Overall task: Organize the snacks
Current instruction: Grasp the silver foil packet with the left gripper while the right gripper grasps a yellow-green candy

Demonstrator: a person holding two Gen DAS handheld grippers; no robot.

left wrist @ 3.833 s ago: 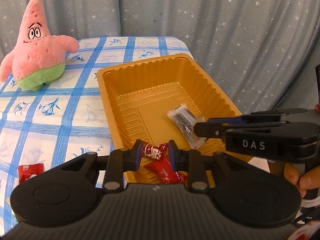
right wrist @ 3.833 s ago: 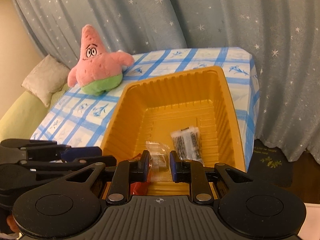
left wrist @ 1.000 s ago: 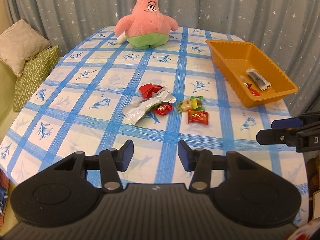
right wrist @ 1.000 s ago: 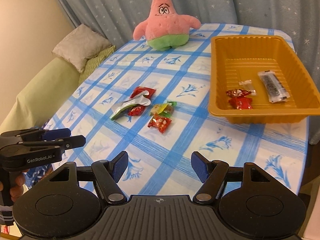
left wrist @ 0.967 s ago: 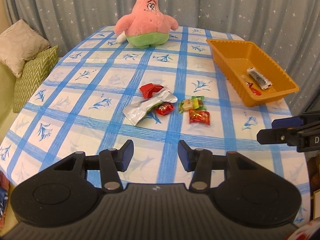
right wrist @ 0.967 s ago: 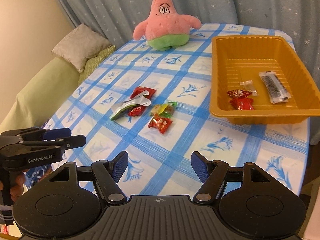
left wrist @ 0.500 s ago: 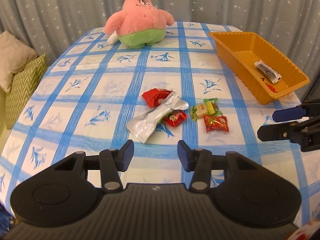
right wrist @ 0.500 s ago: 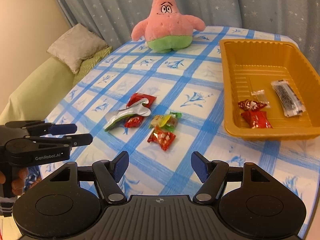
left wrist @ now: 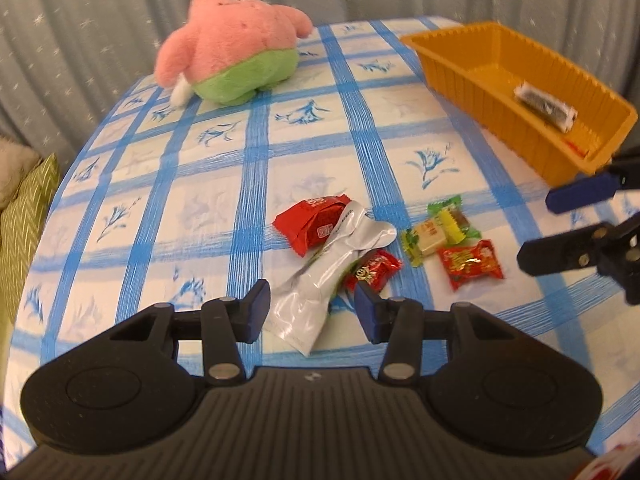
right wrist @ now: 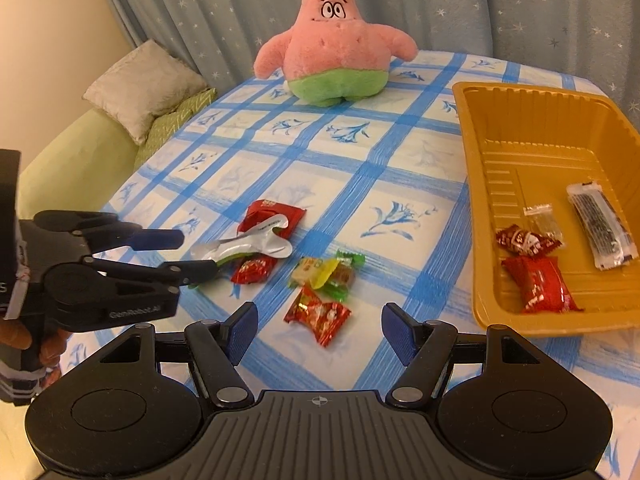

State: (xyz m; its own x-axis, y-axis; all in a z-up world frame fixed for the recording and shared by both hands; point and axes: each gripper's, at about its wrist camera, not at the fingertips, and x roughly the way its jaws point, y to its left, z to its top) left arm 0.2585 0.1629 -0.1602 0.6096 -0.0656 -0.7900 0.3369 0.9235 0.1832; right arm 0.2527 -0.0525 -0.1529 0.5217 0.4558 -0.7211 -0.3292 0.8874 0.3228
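1. My left gripper (left wrist: 309,311) hung low over the bench (left wrist: 224,184), fingers (left wrist: 256,312) spread wide and holding nothing; the near end of the silver pouch (left wrist: 332,276) lay between them on the blue-checked cloth.
2. My right gripper (right wrist: 318,330) sat just short of the loose pile, fingers (right wrist: 240,330) wide apart and empty, with the red-and-gold candy (right wrist: 318,314) lying between them, a little ahead of the tips.
3. Loose snacks in the left wrist view: a red packet (left wrist: 312,226) partly under the silver pouch's far end, a small red candy (left wrist: 374,272) tucked against the pouch's right side, and a green-and-yellow candy (left wrist: 438,234) just beside the red-and-gold one.
4. The orange tray (right wrist: 476,184) stood to the right of the pile, well apart from it (near the bench's right edge).
5. Inside the tray: two red wrapped candies (right wrist: 538,280) near the front wall, a small clear sachet (right wrist: 542,220) behind them, and a clear-wrapped dark bar (right wrist: 602,226) toward the right side.
6. A pink star plush (right wrist: 334,50) sat upright at the far end of the bench, in front of the grey star-print curtain (right wrist: 216,12).
7. Pillows (right wrist: 142,84) lay on a green sofa off the bench's left side.
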